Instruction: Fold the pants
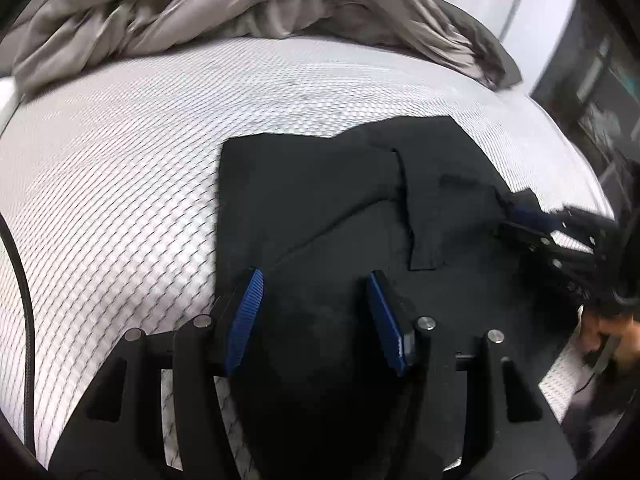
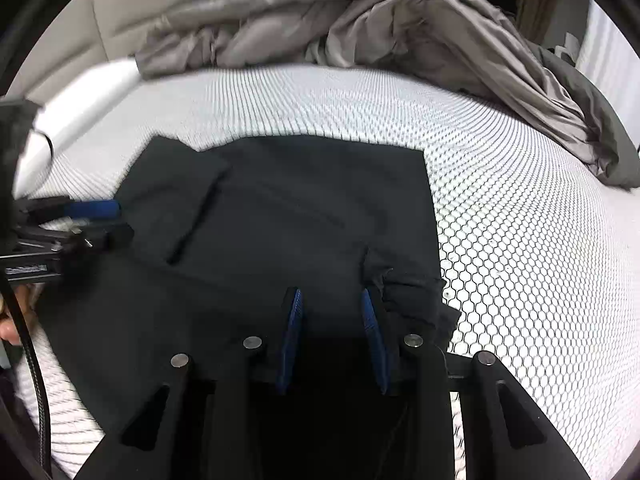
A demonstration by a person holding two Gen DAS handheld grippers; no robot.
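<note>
Black pants (image 1: 320, 184) lie partly folded on the white mesh-patterned bed (image 1: 120, 160); they also show in the right wrist view (image 2: 300, 208). My left gripper (image 1: 314, 280) is open, its blue pads (image 1: 248, 312) spread above the pants' near left part. It also shows at the left of the right wrist view (image 2: 112, 220). My right gripper (image 2: 330, 304) is open over the pants' near right corner, where the cloth is bunched beside its right pad (image 2: 370, 328). It also shows at the right of the left wrist view (image 1: 528, 220), low over the pants' right edge.
A rumpled grey-brown duvet (image 1: 240, 4) lies heaped across the far side of the bed, also in the right wrist view (image 2: 360, 24). A black cable (image 1: 24, 280) runs along the left. Dark furniture (image 1: 600, 80) stands beyond the bed's right edge.
</note>
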